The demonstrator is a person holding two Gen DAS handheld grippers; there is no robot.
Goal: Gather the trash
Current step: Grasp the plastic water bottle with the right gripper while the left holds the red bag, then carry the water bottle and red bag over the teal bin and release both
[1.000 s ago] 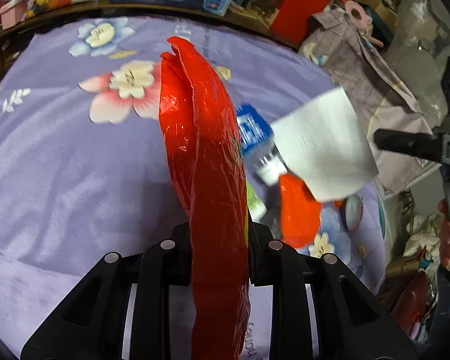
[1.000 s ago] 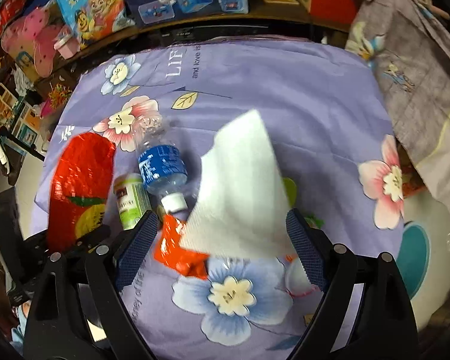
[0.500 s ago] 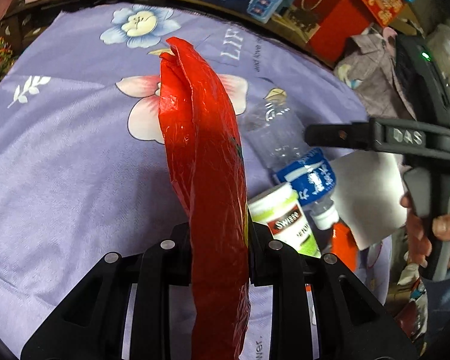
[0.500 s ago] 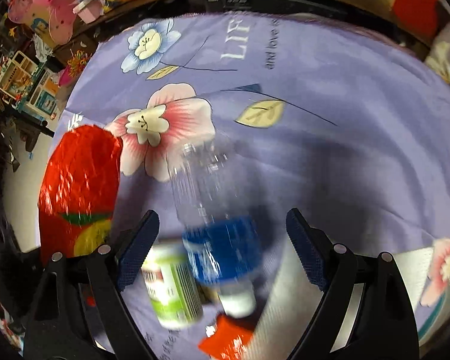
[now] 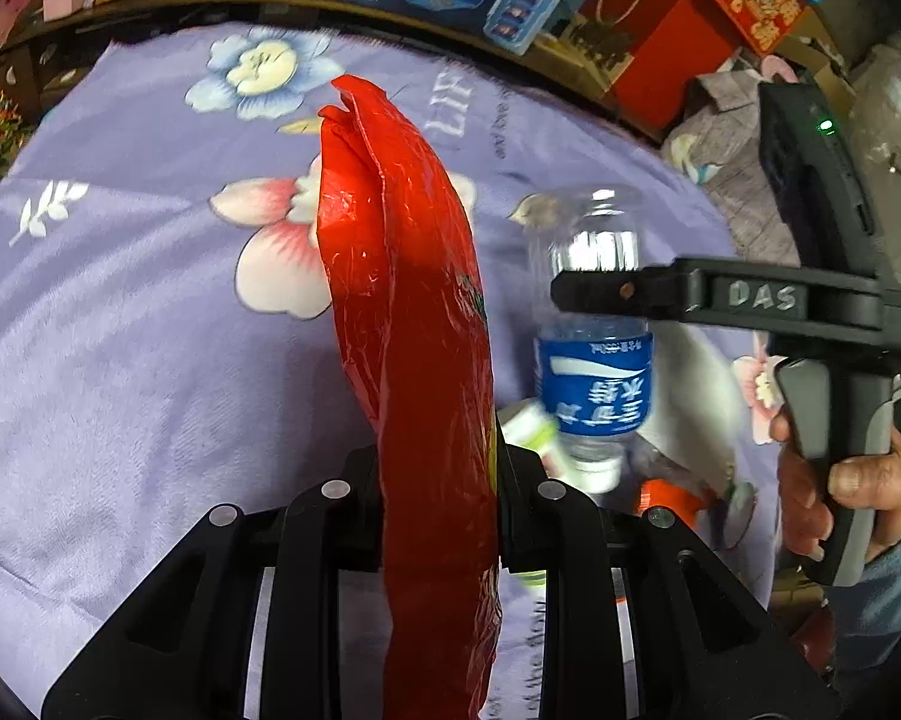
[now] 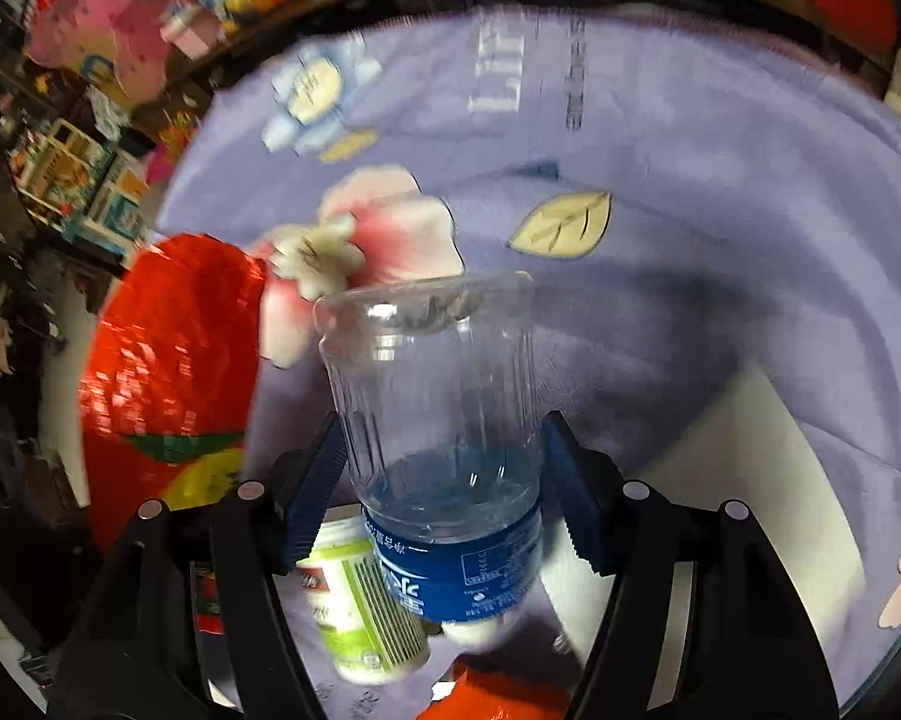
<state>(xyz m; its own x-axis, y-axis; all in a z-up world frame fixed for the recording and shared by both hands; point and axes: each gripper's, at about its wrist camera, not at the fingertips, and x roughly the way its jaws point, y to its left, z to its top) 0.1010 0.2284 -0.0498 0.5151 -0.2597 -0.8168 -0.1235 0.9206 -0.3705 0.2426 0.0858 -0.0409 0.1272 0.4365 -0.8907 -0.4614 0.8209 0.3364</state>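
Note:
My left gripper (image 5: 438, 474) is shut on a red plastic bag (image 5: 414, 312) and holds it upright above the purple flowered cloth (image 5: 120, 330). The bag also shows in the right wrist view (image 6: 168, 372) at the left. My right gripper (image 6: 444, 468) straddles a clear plastic bottle with a blue label (image 6: 444, 420), its blue pads (image 6: 315, 498) at the bottle's sides. The bottle lies cap toward me and shows in the left wrist view (image 5: 594, 372) under the right gripper's finger (image 5: 630, 294). Whether the pads press it I cannot tell.
A white and green jar (image 6: 360, 612), a white paper sheet (image 6: 750, 510) and a small orange wrapper (image 6: 498, 696) lie by the bottle. Toy boxes and red gift boxes (image 5: 660, 48) crowd the far edge. Grey clothing (image 5: 732, 168) lies at the right.
My right gripper let the white paper fall onto the cloth, then moved forward and down until the bottle sits between its fingers. My left gripper keeps the red bag.

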